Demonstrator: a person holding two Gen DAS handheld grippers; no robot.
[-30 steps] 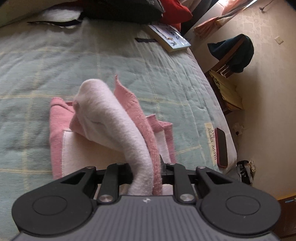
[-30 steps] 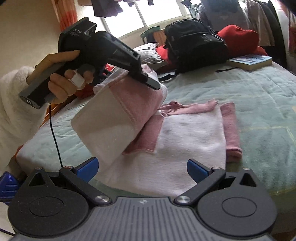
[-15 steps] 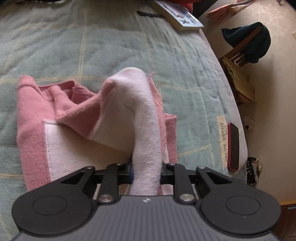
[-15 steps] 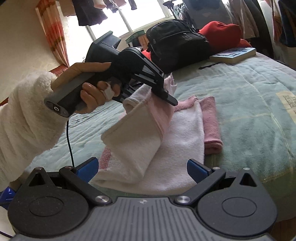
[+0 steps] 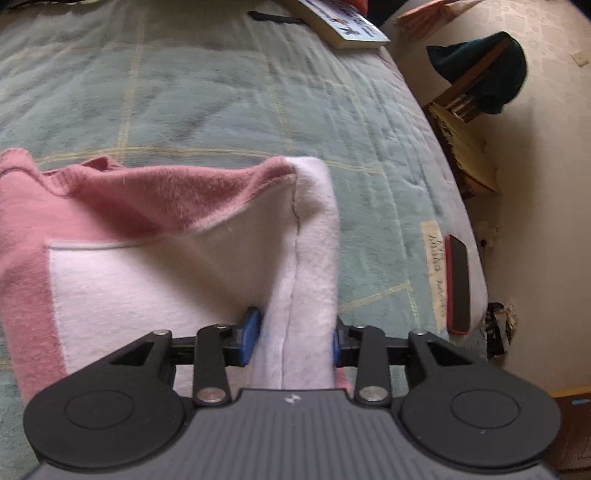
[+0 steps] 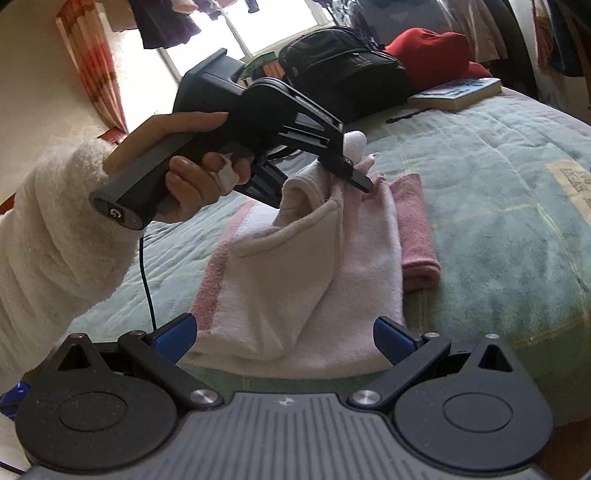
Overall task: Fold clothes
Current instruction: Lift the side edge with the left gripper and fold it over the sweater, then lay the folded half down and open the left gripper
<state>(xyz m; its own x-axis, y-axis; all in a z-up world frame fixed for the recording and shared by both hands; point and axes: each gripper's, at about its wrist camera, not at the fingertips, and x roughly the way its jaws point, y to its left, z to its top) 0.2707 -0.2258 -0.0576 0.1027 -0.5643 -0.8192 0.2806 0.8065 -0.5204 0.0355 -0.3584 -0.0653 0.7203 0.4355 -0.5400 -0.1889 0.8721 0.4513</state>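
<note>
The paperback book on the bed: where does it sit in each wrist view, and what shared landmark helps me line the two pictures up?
Left wrist view: the book lies at the top edge, right of centre, near the bed's far corner.
Right wrist view: the book lies upper right, beside the black backpack.
Shared landmark: the pink and white towel, pinched by the left gripper.

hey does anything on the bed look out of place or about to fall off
Yes: a red-edged phone lies at the very edge of the bed, where it could slip off. The left tool grips the pink towel, whose fold is uneven.
</note>
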